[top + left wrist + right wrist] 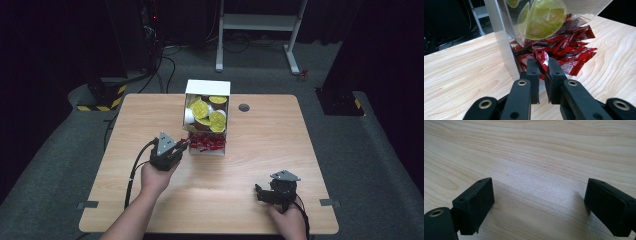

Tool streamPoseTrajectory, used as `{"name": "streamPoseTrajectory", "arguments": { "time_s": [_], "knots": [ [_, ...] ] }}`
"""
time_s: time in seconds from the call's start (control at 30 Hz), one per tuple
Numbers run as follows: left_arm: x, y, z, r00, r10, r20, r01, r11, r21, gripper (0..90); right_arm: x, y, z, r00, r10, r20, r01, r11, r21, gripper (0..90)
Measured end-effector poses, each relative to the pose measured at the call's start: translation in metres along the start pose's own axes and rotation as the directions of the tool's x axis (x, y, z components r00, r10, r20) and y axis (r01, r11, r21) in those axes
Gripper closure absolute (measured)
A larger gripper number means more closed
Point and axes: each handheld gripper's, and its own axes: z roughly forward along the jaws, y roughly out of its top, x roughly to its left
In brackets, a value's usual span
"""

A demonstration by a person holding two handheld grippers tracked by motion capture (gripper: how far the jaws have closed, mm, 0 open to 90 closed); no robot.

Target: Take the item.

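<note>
Here, low in the right gripper view, the right gripper (539, 202) stands with its jaws spread wide over bare wooden table (529, 150), holding nothing; in the high view it sits at the lower right (261, 192), well apart from the work.

Nearer the middle of the high view, the left gripper (183, 145) reaches into the open front of a clear dispenser box (207, 87). In the left gripper view its jaws (542, 65) are pressed together on a single red sauce packet (543, 60), pinched by its near end at the centre of the frame. The packet belongs to a loose pile of red packets (571, 47) spilling from the bottom compartment, centre to right of that frame.

The packet looks light, thin and floppy, with glossy film that is likely slippery; I judge a grip across the flat sealed edge safest, since squeezing the filled middle could burst it. Neighbours overlap it, so one may drag along.

Farther up, behind the clear wall, yellow-lidded cups (544, 20) fill the upper compartment, also seen at the top centre of the high view (206, 111).
</note>
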Motion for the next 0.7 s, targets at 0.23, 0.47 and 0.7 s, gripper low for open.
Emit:
{"name": "streamPoseTrajectory", "arguments": {
  "time_s": [0.23,0.47,0.7],
  "knots": [
    [0.001,-0.003,-0.009,0.9998,-0.018,0.006,0.018,0.9997,-0.016,82.3,0.0,0.0,0.0,1.0,0.0,0.0,0.0,1.0,0.0,9.0],
    [0.002,-0.006,-0.018,0.9991,-0.041,0.015,0.041,0.9987,-0.028,82.3,0.0,0.0,0.0,1.0,0.002,-0.001,-0.002,1.0,0.0,9.0],
    [0.003,-0.008,-0.024,0.9988,-0.046,0.019,0.047,0.998,-0.042,82.3,0.0,0.0,0.0,1.0,0.005,-0.001,-0.005,1.0,0.001,9.0]
  ]
}}
